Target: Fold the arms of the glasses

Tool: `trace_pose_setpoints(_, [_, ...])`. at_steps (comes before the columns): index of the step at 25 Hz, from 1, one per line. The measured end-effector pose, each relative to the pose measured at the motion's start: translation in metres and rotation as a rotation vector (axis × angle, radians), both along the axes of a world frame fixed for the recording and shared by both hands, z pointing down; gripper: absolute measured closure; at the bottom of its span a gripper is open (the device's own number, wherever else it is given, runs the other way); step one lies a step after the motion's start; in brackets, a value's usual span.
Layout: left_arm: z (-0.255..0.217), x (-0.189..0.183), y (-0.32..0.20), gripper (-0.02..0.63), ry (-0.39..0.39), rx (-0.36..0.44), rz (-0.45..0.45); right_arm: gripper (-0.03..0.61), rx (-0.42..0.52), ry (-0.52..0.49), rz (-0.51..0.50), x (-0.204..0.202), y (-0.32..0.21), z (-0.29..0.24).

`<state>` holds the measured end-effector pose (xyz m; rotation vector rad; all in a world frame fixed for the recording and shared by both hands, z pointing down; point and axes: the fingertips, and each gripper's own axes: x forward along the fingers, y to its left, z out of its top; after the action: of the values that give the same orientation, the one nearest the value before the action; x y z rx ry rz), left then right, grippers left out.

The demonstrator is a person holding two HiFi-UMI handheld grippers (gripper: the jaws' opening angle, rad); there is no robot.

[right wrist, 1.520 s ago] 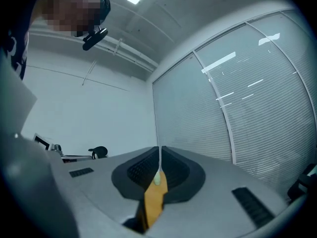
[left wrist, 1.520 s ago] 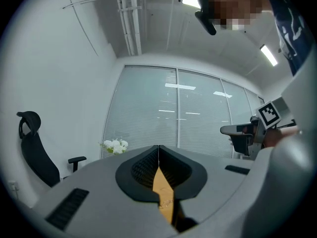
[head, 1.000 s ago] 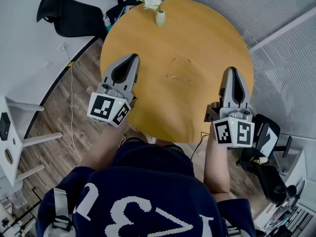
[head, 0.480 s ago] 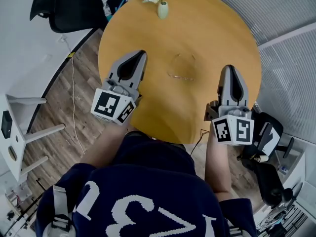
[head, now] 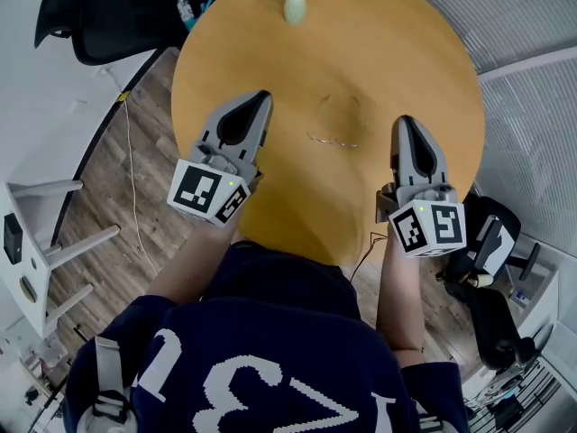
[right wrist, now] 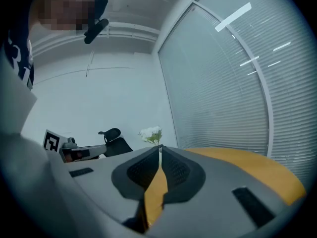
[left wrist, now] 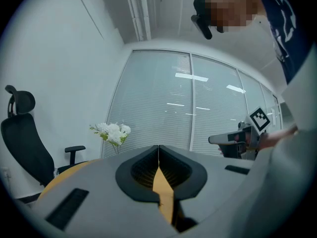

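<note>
A thin-rimmed pair of glasses [head: 332,139] lies on the round wooden table [head: 406,52] in the head view, its arms spread open and pointing away from me. My left gripper [head: 262,98] hovers to the left of the glasses, jaws shut on nothing. My right gripper [head: 402,121] hovers to their right, also shut and empty. Neither touches the glasses. In the left gripper view the left gripper [left wrist: 159,147] shows its tips together, with the other gripper [left wrist: 237,139] off to the right. The right gripper view shows the right gripper [right wrist: 160,148] with tips closed. The glasses are hidden in both gripper views.
A small vase of white flowers [head: 294,5] stands at the table's far edge. A black office chair [head: 99,25] sits beyond the table on the left, another chair [head: 487,251] at the lower right. A white stand [head: 27,251] is on the floor to the left.
Both grippers have sunk toward the table and drawn in closer to the glasses from either side. Their jaws stayed shut. The glasses have not moved.
</note>
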<state>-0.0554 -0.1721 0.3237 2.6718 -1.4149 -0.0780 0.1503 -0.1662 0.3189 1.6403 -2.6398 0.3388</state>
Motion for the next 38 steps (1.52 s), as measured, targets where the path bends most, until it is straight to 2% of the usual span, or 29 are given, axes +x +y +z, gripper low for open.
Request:
trace_pose_setpoints(7, [0.024, 0.003, -0.009, 0.598, -0.003, -0.045, 0.018, 0.54, -0.211, 0.066, -0.183, -0.031, -0.005, 0.081])
trace_pose_setpoints(10, [0.038, 0.007, -0.01, 0.598, -0.008, -0.074, 0.025, 0.54, -0.289, 0.145, -0.259, -0.041, -0.004, 0.118])
trace_pose_setpoints(12, [0.046, 0.009, -0.01, 0.598, -0.01, -0.09, 0.028, 0.509, -0.346, 0.184, -0.275, -0.044, -0.003, 0.145])
trace_pose_setpoints(14, [0.053, 0.01, -0.009, 0.598, -0.011, -0.103, 0.029, 0.479, -0.411, 0.156, -0.258, -0.045, -0.001, 0.168])
trace_pose_setpoints(19, [0.065, 0.011, -0.006, 0.598, -0.015, -0.133, 0.031, 0.479, -0.522, -0.019, -0.114, -0.046, 0.012, 0.205])
trace_pose_setpoints(28, [0.07, 0.015, -0.004, 0.598, -0.031, -0.144, 0.043, 0.462, -0.765, -0.564, 0.216, -0.045, 0.037, 0.26])
trace_pose_setpoints(32, [0.07, 0.012, -0.004, 0.598, -0.044, -0.143, 0.039, 0.429, -0.799, -0.769, 0.291, -0.043, 0.029, 0.265])
trace_pose_setpoints(38, [0.072, 0.006, -0.001, 0.598, -0.055, -0.152, 0.028, 0.417, -0.823, -0.932, 0.371, -0.04, 0.023, 0.273])
